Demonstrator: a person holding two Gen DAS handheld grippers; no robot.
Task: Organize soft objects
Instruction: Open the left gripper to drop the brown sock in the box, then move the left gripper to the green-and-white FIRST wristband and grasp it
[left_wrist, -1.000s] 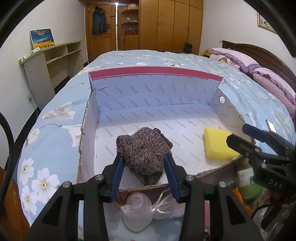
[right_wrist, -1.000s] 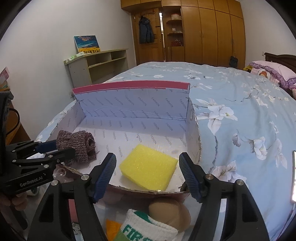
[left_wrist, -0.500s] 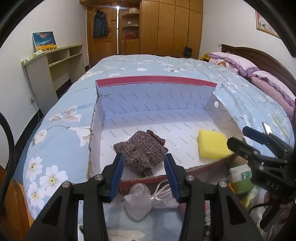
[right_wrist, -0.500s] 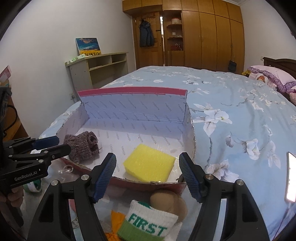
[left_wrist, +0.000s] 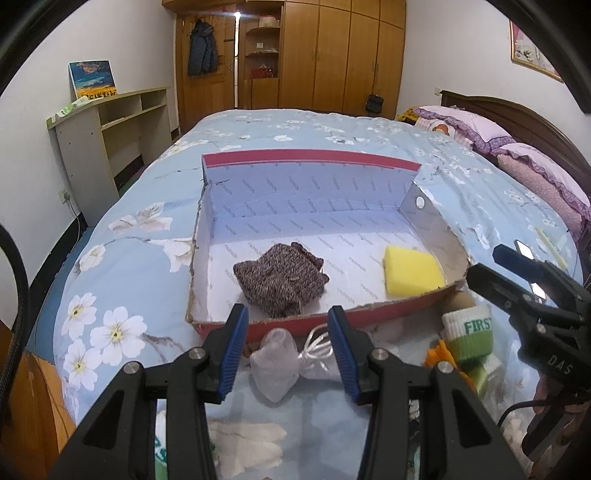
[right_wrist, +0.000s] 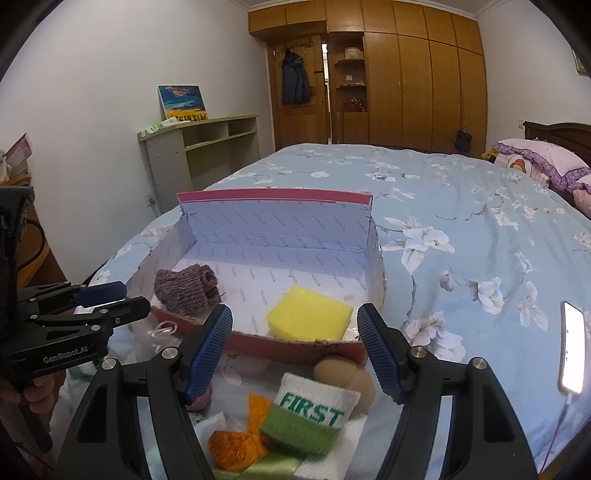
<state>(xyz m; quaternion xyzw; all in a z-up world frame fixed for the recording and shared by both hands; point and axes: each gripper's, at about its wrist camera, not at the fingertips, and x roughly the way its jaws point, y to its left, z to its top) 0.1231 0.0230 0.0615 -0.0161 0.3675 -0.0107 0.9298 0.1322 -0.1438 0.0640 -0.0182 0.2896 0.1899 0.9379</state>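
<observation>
On the left, the left gripper (left_wrist: 284, 345) is hovering with its jaws parted and nothing between them, just short of the near wall of the cardboard box (left_wrist: 314, 162) that is sitting on the flowered bedspread (left_wrist: 122, 266). Inside the box, toward its left half, the knitted brown piece (left_wrist: 282, 282) is lying in a loose heap on the white floor, and further right the yellow sponge (left_wrist: 412, 271) is resting against the near right corner (both are apart from each other and from either gripper). Right again, the right gripper (right_wrist: 295, 349) is hanging with its jaws spread wide and empty, above a pile outside the box: a white and green sock (right_wrist: 310, 413) printed FIRST, an orange knitted thing (right_wrist: 236, 446) beside it, a tan rounded object (right_wrist: 343, 373) touching the box's front wall, and a clear plastic bag (left_wrist: 277, 363) under the left gripper. By the look of it, two items are already sitting in the box and the step in hand is reaching for the next ones. The next move is calling for each gripper to be lowering onto one item in the pile, closing on a good fold of fabric so the limp thing is not slipping out, then lifting over the red front wall.
</observation>
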